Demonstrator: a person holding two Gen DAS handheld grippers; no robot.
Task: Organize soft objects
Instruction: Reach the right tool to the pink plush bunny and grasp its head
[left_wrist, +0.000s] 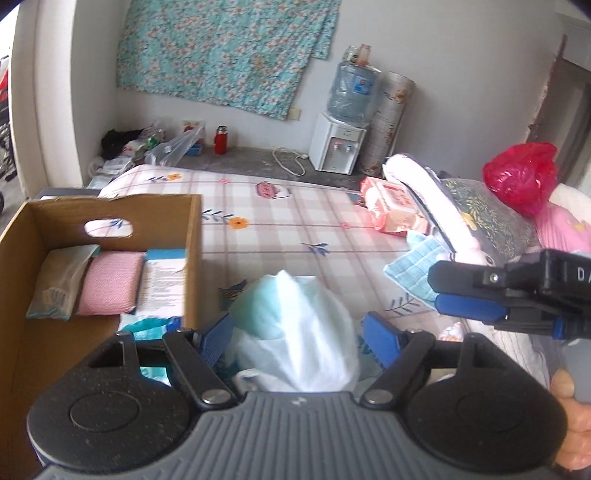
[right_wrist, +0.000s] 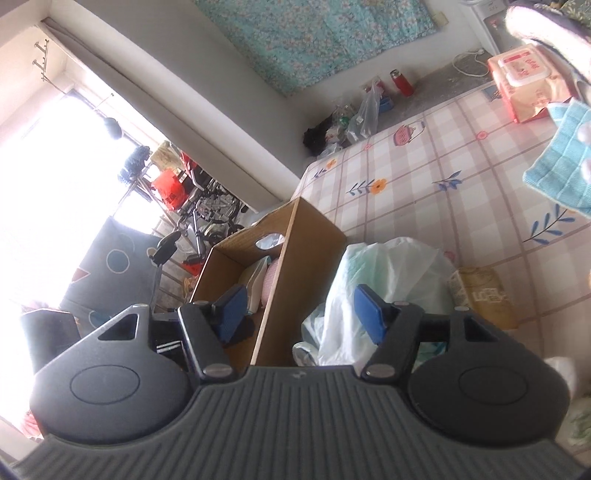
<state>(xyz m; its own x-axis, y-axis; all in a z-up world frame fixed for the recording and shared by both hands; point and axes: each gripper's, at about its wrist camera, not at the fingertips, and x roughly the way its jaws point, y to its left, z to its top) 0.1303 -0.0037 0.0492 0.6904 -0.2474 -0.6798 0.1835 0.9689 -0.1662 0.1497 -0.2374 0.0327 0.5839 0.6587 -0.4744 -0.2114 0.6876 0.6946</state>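
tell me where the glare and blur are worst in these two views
Right wrist view: the window on the left is blown out to white, washing out detail around it; the blue cloth at the right edge is smeared. Left wrist view: lighting is even, but the white plastic bag between the left gripper fingers looks soft, and fisheye bends the cardboard box and walls.

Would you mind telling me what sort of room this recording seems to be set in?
Most likely a bedroom in a lived-in home: a bed with a flowered plaid sheet fills the middle, a water dispenser stands on the floor by the wall, and a flowered cloth hangs above.
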